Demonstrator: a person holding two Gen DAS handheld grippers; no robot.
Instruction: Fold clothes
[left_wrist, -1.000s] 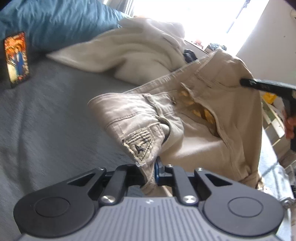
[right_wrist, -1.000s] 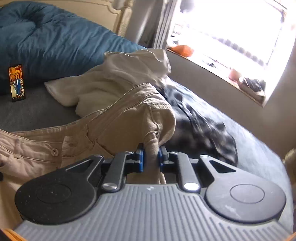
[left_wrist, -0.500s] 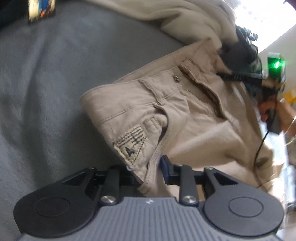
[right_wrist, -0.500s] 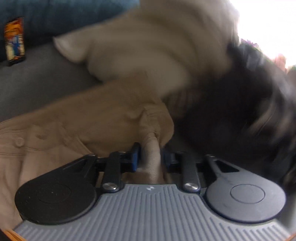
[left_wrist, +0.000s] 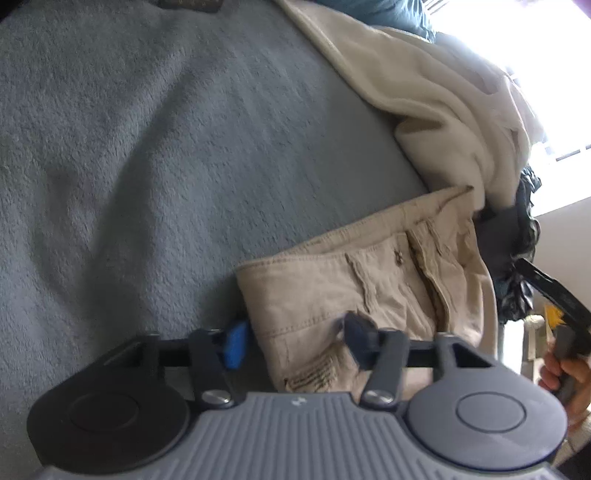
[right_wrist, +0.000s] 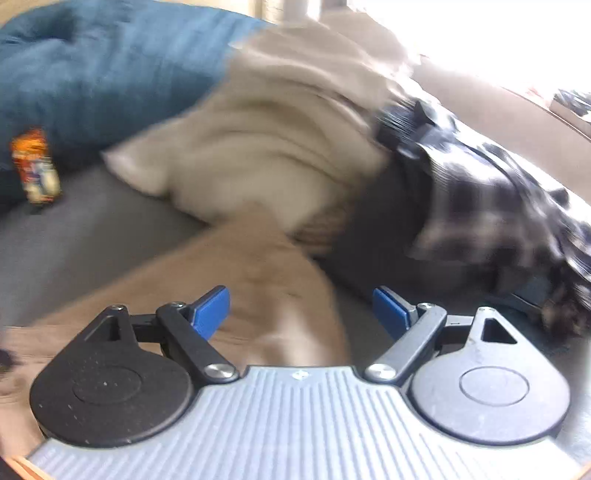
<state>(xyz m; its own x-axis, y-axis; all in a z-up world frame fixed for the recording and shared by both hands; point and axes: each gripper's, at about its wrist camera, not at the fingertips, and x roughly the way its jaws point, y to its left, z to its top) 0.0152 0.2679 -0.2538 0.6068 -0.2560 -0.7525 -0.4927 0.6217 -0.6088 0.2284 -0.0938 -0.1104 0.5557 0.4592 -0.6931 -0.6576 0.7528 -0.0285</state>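
On the grey blanket (left_wrist: 155, 155) the khaki trousers (left_wrist: 332, 291) lie waistband-flat, 1 end under each tool. Both jaws have just been opening: the left gripper (left_wrist: 291, 341) stands partly spread with cloth between its pads but unpressed; the right gripper (right_wrist: 301, 308) is wide — cloth lies loose between. Risk: a pad could snag a belt loop on withdrawal and drag the fold askew. Open blanket lies left; the cream garment (left_wrist: 436, 92) and checked shirt (right_wrist: 491, 192) crowd the far side.

Daylight blown out at a window (left_wrist: 561, 74) by the bed's far corner, soft shadows on the blanket (left_wrist: 147, 147), heavy motion blur in right view, fisheye-curved edges.
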